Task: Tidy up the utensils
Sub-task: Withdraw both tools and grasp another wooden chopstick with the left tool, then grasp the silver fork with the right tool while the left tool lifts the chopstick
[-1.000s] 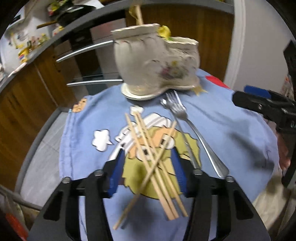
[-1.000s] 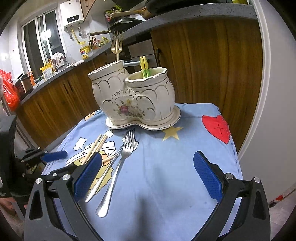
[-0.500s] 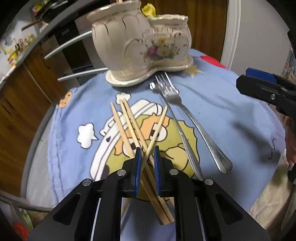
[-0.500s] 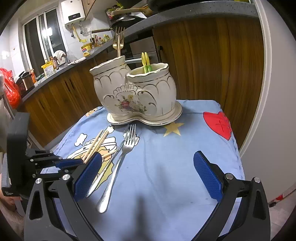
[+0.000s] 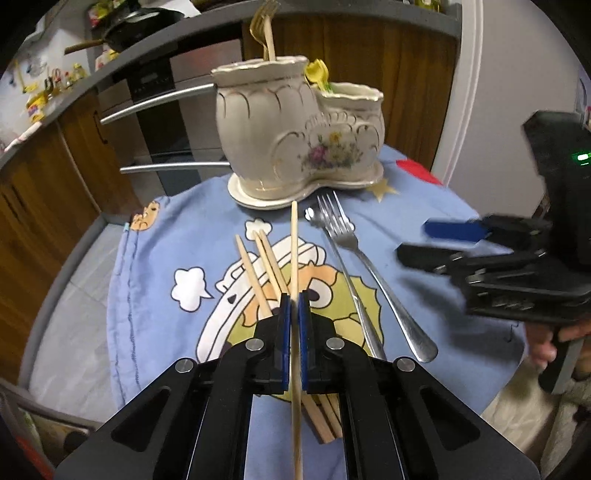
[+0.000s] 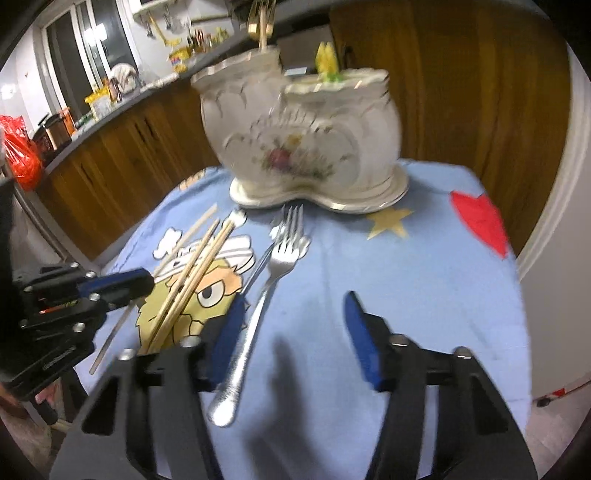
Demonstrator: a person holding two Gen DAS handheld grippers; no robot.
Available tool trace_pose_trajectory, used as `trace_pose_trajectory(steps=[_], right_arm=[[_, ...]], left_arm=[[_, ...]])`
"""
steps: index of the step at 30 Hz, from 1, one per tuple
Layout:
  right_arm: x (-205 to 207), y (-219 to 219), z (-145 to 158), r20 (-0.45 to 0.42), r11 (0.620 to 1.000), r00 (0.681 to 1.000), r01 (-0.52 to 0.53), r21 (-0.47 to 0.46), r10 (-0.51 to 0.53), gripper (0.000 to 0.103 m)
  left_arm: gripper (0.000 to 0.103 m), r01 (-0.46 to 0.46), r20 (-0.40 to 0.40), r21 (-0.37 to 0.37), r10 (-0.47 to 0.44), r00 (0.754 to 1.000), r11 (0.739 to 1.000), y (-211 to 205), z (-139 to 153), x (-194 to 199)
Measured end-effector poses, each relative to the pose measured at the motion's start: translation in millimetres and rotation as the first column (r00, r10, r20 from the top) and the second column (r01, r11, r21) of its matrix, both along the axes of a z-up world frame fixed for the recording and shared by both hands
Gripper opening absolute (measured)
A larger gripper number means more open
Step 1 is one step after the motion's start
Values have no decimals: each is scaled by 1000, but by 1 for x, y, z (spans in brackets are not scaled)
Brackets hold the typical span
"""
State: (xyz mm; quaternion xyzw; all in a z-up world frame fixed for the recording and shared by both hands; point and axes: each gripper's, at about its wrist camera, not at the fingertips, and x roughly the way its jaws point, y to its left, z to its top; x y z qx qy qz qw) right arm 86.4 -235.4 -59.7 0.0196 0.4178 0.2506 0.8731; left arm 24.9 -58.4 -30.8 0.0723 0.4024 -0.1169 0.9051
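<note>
Gripping one chopstick [image 5: 294,258], the left gripper [image 5: 292,306] has its blue pads clamped on the shaft, tip aimed far toward the ceramic holder [image 5: 295,133]. Three loose chopsticks [image 5: 264,266] lie under it on the blue cloth [image 5: 155,258] covering the worktop. Right gripper [image 6: 295,332] is about half open and has just been closing; jaws straddle the handle of the fork [image 6: 266,291], pads apparently not touching it, though blur makes that hard to confirm. A second utensil [image 5: 354,295] lies just left of the fork. Holder sits at the far edge, a gold fork [image 5: 264,26] standing in its left cup.
</note>
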Motion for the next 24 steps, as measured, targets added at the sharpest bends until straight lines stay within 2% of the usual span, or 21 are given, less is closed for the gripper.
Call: trace_pose_trajectory(steps=[4, 9, 11, 17, 20, 24], right_arm=[[6, 15, -6, -45, 1000, 999, 7, -16, -7, 42], [8, 34, -8, -37, 996, 999, 17, -92, -21, 23], [9, 39, -11, -47, 993, 999, 16, -116, -21, 19], [14, 48, -10, -63, 989, 997, 32, -143, -41, 18], [18, 54, -11, -51, 986, 997, 41, -161, -50, 9], [14, 49, -12, -39, 990, 998, 41, -131, -47, 7]], left_arm=[[5, 1, 12, -23, -1, 1000, 1000, 3, 2, -1], [5, -10, 26, -51, 11, 1000, 999, 11, 3, -1], [5, -12, 30, -61, 14, 999, 998, 15, 4, -1], [5, -17, 44, -92, 21, 999, 996, 22, 5, -2], [5, -20, 51, -105, 25, 998, 994, 23, 6, -3], [5, -16, 61, -115, 23, 998, 993, 26, 9, -5]])
